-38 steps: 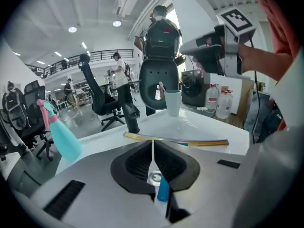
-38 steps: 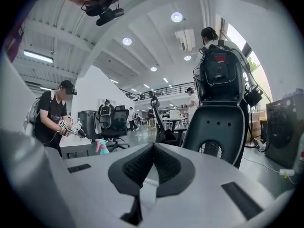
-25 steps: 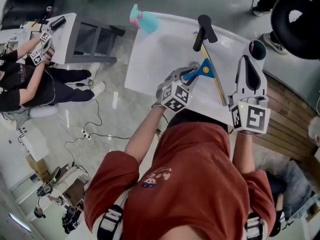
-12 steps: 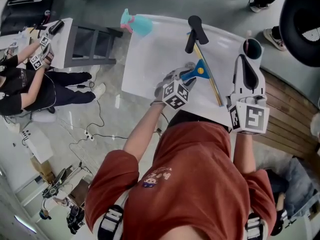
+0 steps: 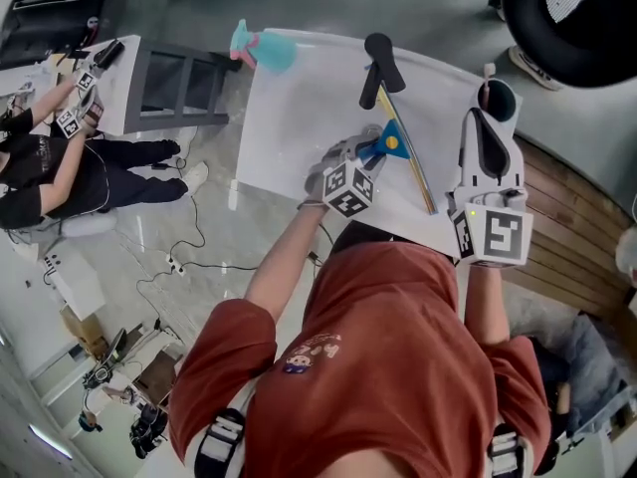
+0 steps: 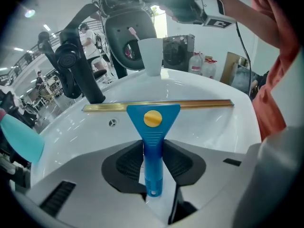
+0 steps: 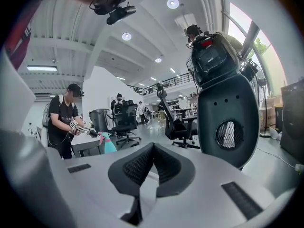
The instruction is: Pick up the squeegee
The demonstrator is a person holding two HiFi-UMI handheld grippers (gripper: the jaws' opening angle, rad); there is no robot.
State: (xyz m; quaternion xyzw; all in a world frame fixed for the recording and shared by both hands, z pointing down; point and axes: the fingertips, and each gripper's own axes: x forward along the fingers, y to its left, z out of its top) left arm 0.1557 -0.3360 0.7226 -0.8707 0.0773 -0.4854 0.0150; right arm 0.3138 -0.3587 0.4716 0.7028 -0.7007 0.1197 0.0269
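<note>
Down on the white sink (image 6: 209, 127) the squeegee (image 6: 153, 122) lies flat, brass blade on the far side near the black faucet (image 6: 71, 65), blue handle pointing back at me. My left gripper (image 6: 153, 148) has that handle right between its jaws, and they're closing in on it now. My right gripper (image 7: 152, 148) hangs off to the right, pinched together on nothing.
</note>
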